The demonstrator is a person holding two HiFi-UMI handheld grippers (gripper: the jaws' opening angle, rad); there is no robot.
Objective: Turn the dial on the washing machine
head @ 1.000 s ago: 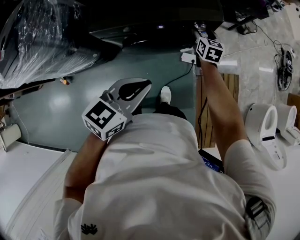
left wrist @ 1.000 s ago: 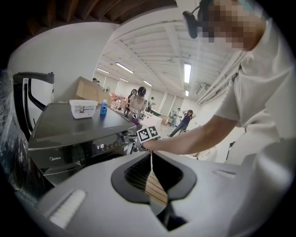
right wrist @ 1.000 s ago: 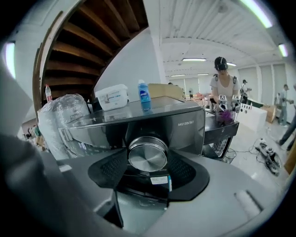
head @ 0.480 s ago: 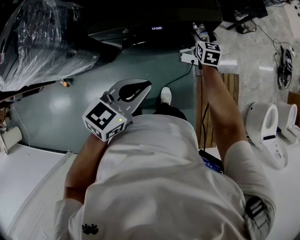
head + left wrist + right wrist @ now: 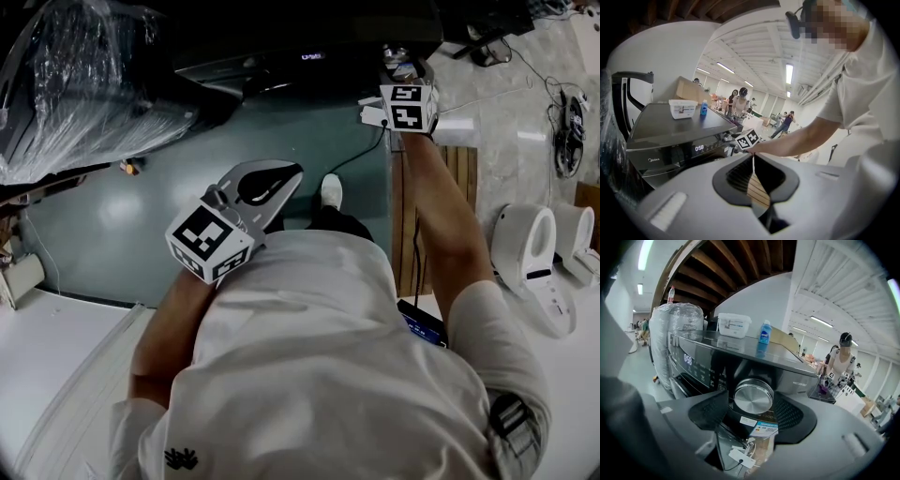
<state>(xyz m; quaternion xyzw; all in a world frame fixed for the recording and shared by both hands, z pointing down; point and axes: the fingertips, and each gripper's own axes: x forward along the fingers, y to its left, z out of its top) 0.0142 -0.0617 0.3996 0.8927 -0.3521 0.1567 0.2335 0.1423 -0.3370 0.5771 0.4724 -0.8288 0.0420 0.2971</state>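
Note:
The dark washing machine (image 5: 281, 66) stands ahead of me, its display (image 5: 687, 359) lit. Its round silver dial (image 5: 753, 397) sits on the front panel. In the right gripper view my right gripper (image 5: 753, 406) has one dark pad against each side of the dial, shut on it. From the head view that gripper (image 5: 401, 60) reaches the panel's right end, with its marker cube (image 5: 408, 105) behind it. My left gripper (image 5: 274, 176) hangs back in front of my chest, shut with nothing in it (image 5: 753, 161).
A white tub (image 5: 734, 326) and a blue bottle (image 5: 764, 332) stand on the machine's top. A plastic-wrapped bulk (image 5: 84, 75) is at the left. A power strip and cable (image 5: 375, 114) lie below the dial. White appliances (image 5: 525, 244) stand at the right. Several people are in the background.
My right gripper has rolled on the dial: its marker cube went from tilted to square and shifted slightly left. The machine's display has lit up with digits. The left gripper has stayed put.

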